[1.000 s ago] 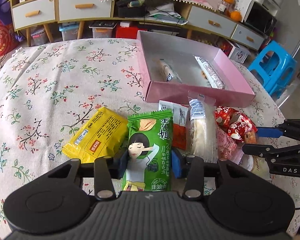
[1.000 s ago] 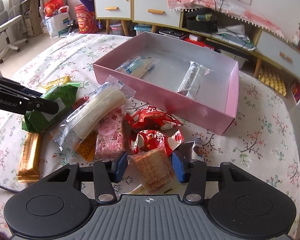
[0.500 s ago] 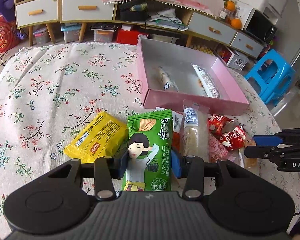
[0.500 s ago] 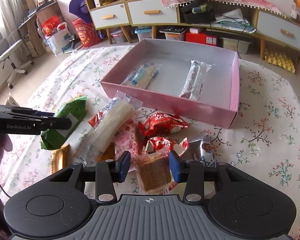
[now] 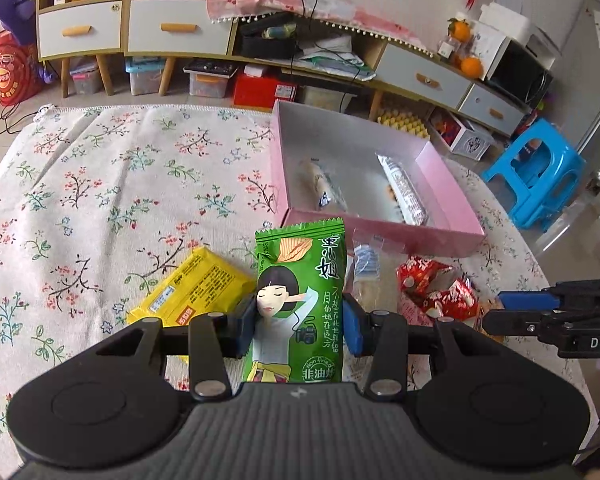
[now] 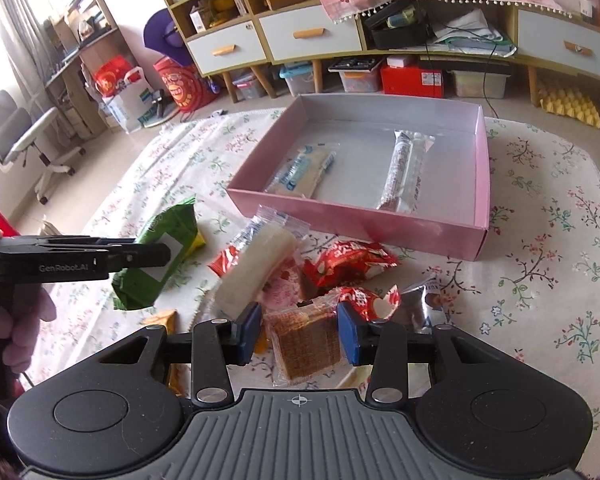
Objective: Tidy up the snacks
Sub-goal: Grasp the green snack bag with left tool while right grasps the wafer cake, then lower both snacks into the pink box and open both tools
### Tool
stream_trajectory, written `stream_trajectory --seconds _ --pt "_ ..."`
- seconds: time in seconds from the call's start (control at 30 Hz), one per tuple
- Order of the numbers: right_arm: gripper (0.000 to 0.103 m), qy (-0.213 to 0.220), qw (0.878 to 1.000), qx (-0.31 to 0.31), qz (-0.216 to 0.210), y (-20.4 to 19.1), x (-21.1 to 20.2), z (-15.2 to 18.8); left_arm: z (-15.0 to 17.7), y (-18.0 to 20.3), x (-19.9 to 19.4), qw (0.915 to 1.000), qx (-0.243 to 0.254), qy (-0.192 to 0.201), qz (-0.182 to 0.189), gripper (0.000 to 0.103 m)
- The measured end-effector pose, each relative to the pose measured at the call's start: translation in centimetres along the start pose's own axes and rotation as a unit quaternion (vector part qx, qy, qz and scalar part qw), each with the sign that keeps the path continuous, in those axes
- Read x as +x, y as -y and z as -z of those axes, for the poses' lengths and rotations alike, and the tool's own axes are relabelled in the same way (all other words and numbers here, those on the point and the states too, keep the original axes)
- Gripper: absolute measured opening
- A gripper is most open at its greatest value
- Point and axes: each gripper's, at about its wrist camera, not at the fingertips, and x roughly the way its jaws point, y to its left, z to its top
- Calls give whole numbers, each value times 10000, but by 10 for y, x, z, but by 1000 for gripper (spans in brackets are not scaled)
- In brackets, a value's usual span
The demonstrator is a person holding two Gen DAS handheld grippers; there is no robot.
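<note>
Left tongs (image 5: 299,323) clenched on the green packet (image 5: 300,304); right tongs (image 6: 298,333) grasping the wafer pack (image 6: 305,344); lift both clear over the pink box (image 6: 364,229) wall; release inside.

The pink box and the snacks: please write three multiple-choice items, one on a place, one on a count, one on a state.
1. Where is the yellow packet?
A. in the pink box
B. on the cloth, left of the green packet
C. in the right tool

2. How many snacks lie in the pink box?
A. none
B. two
C. five

3. What is the left tool doing?
A. gripping the green packet
B. standing open over the box
C. gripping a red packet

Answers:
1 B: the yellow packet lies on the cloth beside the green packet.
2 B: two wrapped bars show inside the pink box.
3 A: the left tool clamps the green packet.
</note>
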Motion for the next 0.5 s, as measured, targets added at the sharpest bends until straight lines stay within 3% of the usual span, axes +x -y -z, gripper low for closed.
stream_trajectory --seconds 0.5 --pt "40 391 9983 410 -98 10 -16 -33 -26 9 -3 9992 -222 293 179 40"
